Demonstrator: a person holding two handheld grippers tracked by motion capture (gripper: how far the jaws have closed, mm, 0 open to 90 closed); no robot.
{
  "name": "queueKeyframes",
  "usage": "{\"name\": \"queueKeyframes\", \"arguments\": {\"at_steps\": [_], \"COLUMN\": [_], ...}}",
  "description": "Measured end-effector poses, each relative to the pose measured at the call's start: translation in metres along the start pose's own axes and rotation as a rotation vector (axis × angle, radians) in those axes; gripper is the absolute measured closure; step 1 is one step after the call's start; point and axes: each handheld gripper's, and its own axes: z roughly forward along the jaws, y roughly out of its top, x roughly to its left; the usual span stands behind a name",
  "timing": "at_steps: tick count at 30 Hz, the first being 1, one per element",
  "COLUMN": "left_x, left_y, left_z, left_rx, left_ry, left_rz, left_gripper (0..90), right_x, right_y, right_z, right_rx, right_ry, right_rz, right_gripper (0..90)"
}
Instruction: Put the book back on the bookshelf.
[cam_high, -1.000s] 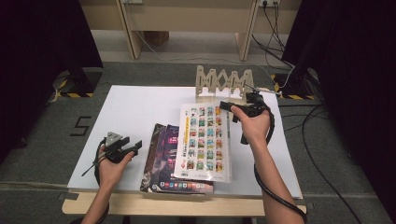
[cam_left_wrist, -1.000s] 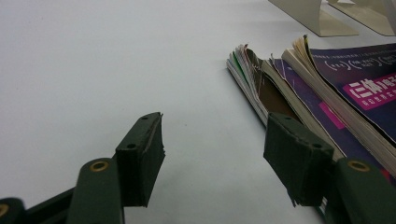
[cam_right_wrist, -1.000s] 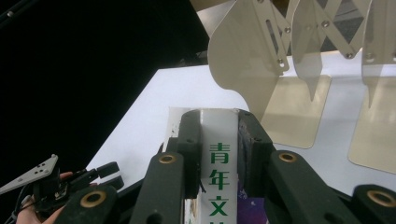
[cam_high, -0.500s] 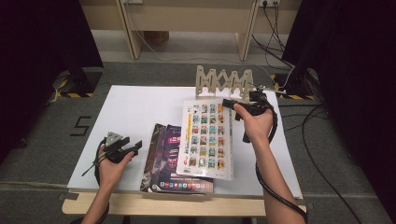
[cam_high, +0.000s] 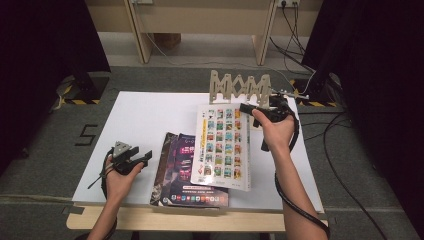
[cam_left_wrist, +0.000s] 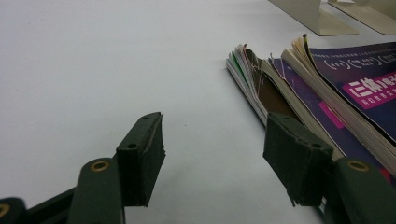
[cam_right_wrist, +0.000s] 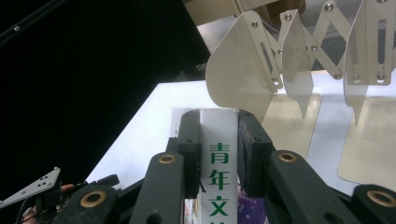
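My right gripper (cam_high: 252, 109) is shut on the far end of a thin book with a grid of colourful pictures on its cover (cam_high: 222, 147). It holds that end up, so the book tilts over the stack below. In the right gripper view the jaws (cam_right_wrist: 218, 135) clamp the book's white spine with green characters (cam_right_wrist: 219, 161). A stack of purple-covered books (cam_high: 180, 172) lies on the white table (cam_high: 145, 115). My left gripper (cam_high: 144, 159) rests open just left of the stack. Its jaws (cam_left_wrist: 212, 154) hold nothing, with the book edges (cam_left_wrist: 261, 84) close to the right jaw.
A beige expanding rack with upright dividers (cam_high: 240, 87) stands at the table's far edge, right behind the held book, and shows close up (cam_right_wrist: 289, 60) in the right gripper view. Cables run over the floor on the right. Bare tabletop (cam_left_wrist: 116, 56) stretches to the left.
The right gripper has shifted a little toward the rack and lifted the far end of the picture book slightly. The left gripper has stayed where it was.
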Motion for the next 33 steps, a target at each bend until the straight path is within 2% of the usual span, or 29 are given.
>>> {"name": "queueKeyframes", "arguments": {"at_steps": [12,20,28,33], "left_x": [0.0,0.0,0.001,-0.001], "left_y": [0.0,0.0,0.0,-0.001], "left_z": [0.0,0.0,-0.001,-0.001], "left_rx": [-0.004,-0.005,-0.012,-0.014], "left_ry": [-0.001,-0.003,-0.008,0.0], "left_rz": [0.001,-0.005,-0.007,0.007], "left_gripper": [37.2,37.4,38.3,38.3], "right_x": [0.001,0.001,0.0,0.001], "right_y": [0.006,0.009,0.013,0.015], "right_z": [-0.004,-0.008,-0.012,-0.013], "right_rx": [-0.028,-0.043,-0.079,-0.094], "right_ry": [-0.004,-0.009,-0.021,-0.027], "right_rz": [-0.012,-0.003,-0.025,-0.022], "right_gripper": [74.7,74.7,74.7,74.7]}}
